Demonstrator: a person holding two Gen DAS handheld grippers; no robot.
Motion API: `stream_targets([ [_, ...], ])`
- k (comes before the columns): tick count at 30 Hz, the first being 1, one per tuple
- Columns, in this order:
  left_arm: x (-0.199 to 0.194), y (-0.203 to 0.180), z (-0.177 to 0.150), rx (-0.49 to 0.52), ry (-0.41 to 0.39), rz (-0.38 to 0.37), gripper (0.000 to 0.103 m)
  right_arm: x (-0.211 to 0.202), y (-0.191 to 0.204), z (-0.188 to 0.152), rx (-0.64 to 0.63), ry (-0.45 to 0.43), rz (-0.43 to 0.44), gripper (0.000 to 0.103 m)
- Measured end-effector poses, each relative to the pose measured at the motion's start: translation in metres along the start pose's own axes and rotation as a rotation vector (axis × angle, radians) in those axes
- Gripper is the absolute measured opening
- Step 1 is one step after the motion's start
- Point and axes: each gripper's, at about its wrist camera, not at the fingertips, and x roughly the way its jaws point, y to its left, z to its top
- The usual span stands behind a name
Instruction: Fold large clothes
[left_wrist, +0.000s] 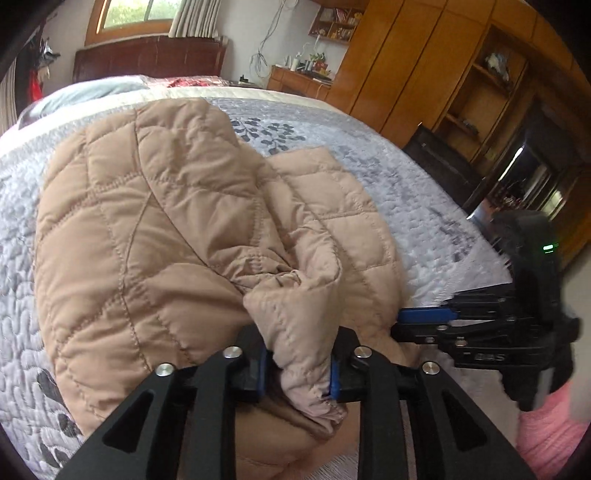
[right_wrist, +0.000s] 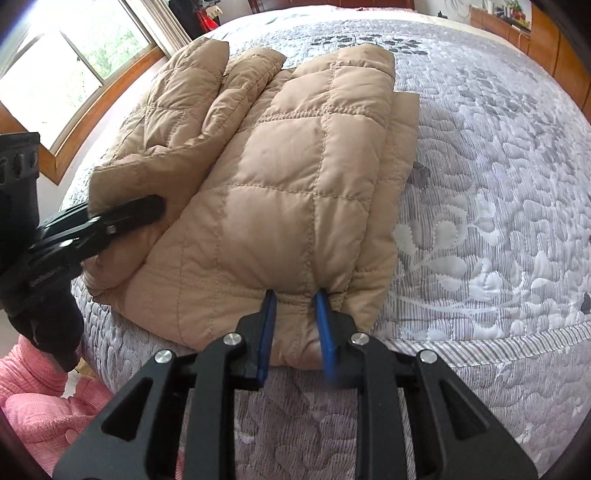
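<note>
A tan quilted jacket (left_wrist: 155, 221) lies folded on the bed, a long padded bundle (right_wrist: 295, 166) reaching away from the near edge. In the left wrist view a sleeve cuff (left_wrist: 306, 369) fills the gap between the blue pads of my left gripper (left_wrist: 299, 376), which press on it from both sides. The right gripper (right_wrist: 295, 325) is shut on the jacket's near hem, where the fabric puckers at both pads. From the right wrist view the left gripper (right_wrist: 147, 214) rests on the jacket's left side. The right gripper (left_wrist: 400, 323) shows at the jacket's right edge.
A grey-and-white floral quilt (right_wrist: 480, 184) covers the bed, its near edge just below the jacket. A person's pink sleeve (right_wrist: 37, 387) is at the lower left. A wooden wardrobe (left_wrist: 424, 55) and a dark headboard (left_wrist: 147, 59) stand beyond; a window (right_wrist: 55, 66) is to the left.
</note>
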Motion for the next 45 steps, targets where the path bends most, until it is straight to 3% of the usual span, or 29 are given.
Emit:
stream_targets([
  [4,-0.035,0.005,-0.003,-0.057,0.005,-0.100,0.049,-0.008,0.004,0.011,-0.009,0.002,-0.007,0.034],
  [6,-0.060,0.016,-0.005,-0.120,-0.005,-0.163,0.052,-0.019,0.012,0.019,-0.026,-0.020,-0.028,0.038],
  [8,-0.080,0.028,-0.004,-0.168,-0.034,-0.156,0.052,-0.033,0.020,0.029,-0.039,-0.043,-0.013,0.043],
  [10,-0.098,0.043,0.000,-0.211,-0.061,-0.032,0.052,-0.044,0.027,0.040,-0.040,-0.055,0.014,0.054],
  [12,-0.106,0.056,0.006,-0.234,-0.069,0.162,0.052,-0.054,0.033,0.059,-0.024,-0.057,0.055,0.070],
  [13,-0.106,0.064,0.008,-0.252,-0.066,0.238,0.051,-0.056,0.040,0.072,-0.023,-0.046,0.081,0.071],
  [17,-0.093,0.081,0.011,-0.280,-0.001,0.312,0.051,-0.049,0.061,0.110,-0.037,0.000,0.080,0.083],
  [21,-0.072,0.082,0.013,-0.270,0.027,0.402,0.051,-0.013,0.075,0.133,-0.012,0.117,0.077,0.083],
  [25,-0.070,0.090,0.012,-0.280,0.023,0.425,0.051,0.019,0.079,0.142,0.013,0.187,0.062,0.083],
  [28,-0.069,0.095,0.012,-0.277,0.016,0.446,0.051,0.034,0.088,0.141,-0.006,0.216,0.064,0.072],
  [33,-0.070,0.103,0.010,-0.302,0.016,0.456,0.051,0.033,0.117,0.140,-0.144,0.169,-0.010,0.032],
  [35,-0.073,0.104,0.011,-0.312,0.011,0.451,0.051,0.025,0.124,0.139,-0.194,0.135,-0.027,0.024],
  [40,-0.087,0.090,0.017,-0.291,-0.038,0.436,0.051,-0.034,0.113,0.140,-0.204,0.002,0.056,0.019],
  [45,-0.086,0.062,0.027,-0.222,-0.066,0.384,0.051,-0.083,0.088,0.126,-0.167,-0.106,0.053,0.018],
])
